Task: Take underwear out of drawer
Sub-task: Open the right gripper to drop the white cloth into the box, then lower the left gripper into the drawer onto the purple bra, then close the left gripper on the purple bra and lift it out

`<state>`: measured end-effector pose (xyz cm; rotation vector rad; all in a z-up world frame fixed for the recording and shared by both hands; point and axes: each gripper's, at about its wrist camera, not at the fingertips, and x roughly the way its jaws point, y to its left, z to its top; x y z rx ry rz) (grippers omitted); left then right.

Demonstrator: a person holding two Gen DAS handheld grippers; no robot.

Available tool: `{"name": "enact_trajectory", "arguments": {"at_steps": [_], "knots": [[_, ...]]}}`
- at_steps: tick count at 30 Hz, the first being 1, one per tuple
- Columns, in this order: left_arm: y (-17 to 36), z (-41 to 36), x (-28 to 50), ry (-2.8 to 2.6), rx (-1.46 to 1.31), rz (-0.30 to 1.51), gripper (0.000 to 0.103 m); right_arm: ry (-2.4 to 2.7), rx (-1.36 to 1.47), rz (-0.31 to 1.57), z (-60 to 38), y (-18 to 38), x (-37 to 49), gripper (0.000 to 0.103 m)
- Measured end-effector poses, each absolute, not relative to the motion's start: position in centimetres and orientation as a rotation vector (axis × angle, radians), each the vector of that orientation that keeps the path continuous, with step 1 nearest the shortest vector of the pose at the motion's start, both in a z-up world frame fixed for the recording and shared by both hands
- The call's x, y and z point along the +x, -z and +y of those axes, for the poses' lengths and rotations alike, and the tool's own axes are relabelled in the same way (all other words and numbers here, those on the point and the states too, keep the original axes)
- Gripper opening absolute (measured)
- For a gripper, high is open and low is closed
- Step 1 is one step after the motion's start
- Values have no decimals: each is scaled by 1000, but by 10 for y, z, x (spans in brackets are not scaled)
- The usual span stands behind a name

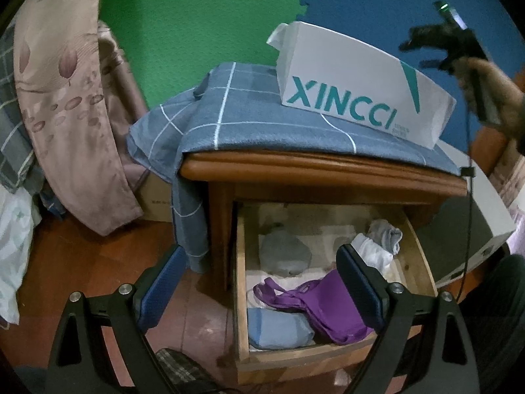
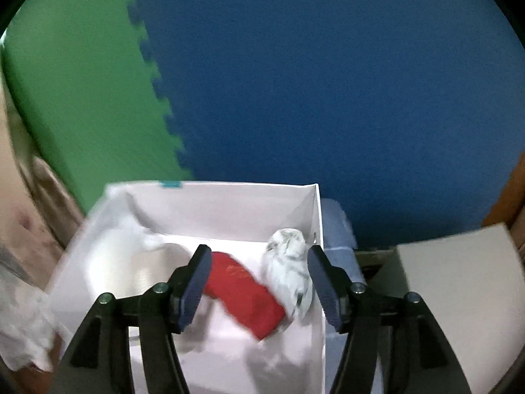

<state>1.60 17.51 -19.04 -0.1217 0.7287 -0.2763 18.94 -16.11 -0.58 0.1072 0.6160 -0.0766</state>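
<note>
From the left wrist, the left gripper [image 1: 259, 279] hangs above the open drawer [image 1: 328, 353] of a wooden nightstand [image 1: 321, 170], its fingers spread wide and holding nothing. In the drawer lie a purple garment [image 1: 325, 305] near the front, a folded light-blue piece [image 1: 279, 328] beside it at the front left corner, a grey bundle [image 1: 285, 252] further back, and a white and grey roll [image 1: 377, 239] at the right. A blue checked cloth [image 1: 262, 121] covers the nightstand top (one corner droops down the left side), and a white box [image 1: 361, 82] lettered "XINCCI" stands on it.

From the right wrist, the right gripper [image 2: 256, 282] hovers over that white box [image 2: 229, 203], fingers apart and empty. Inside, between the fingers, lie a red folded garment [image 2: 246, 298] and a pale grey rolled one [image 2: 288, 275], touching each other near the right wall. The picture is blurred.
</note>
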Motion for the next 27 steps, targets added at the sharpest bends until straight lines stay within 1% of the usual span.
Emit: {"name": "enact_trajectory", "arguments": {"at_steps": [1,3,6,9,12,14,16,17,19,22,25,27], "knots": [[191,172,15,284,-106,732,91,54,132,594,-165,3,174,64],[193,165,12,308,-68,736,91,30,147,547,-175,2,134,70],[199,151,9,372,-26,767,94,36,84,516,-187,21,81,75],[213,134,14,445,-38,853,95,50,5,526,-198,62,32,75],[232,111,23,493,-22,961,95,42,8,577,-214,110,1,75],[246,90,31,545,-22,1046,96,41,34,601,-225,138,-10,75],[259,65,38,612,-17,1127,96,30,71,639,-231,144,-5,75],[262,55,40,620,-5,1145,96,-16,103,615,-236,142,-7,75],[267,32,45,601,66,1165,96,-29,131,608,-243,146,-5,75],[269,-2,49,607,198,1145,97,-33,212,639,-256,153,1,75],[282,-34,54,628,381,1193,97,-35,276,630,-267,153,-3,75],[289,-43,61,622,432,1231,98,-30,303,640,-271,157,-2,75]]}}
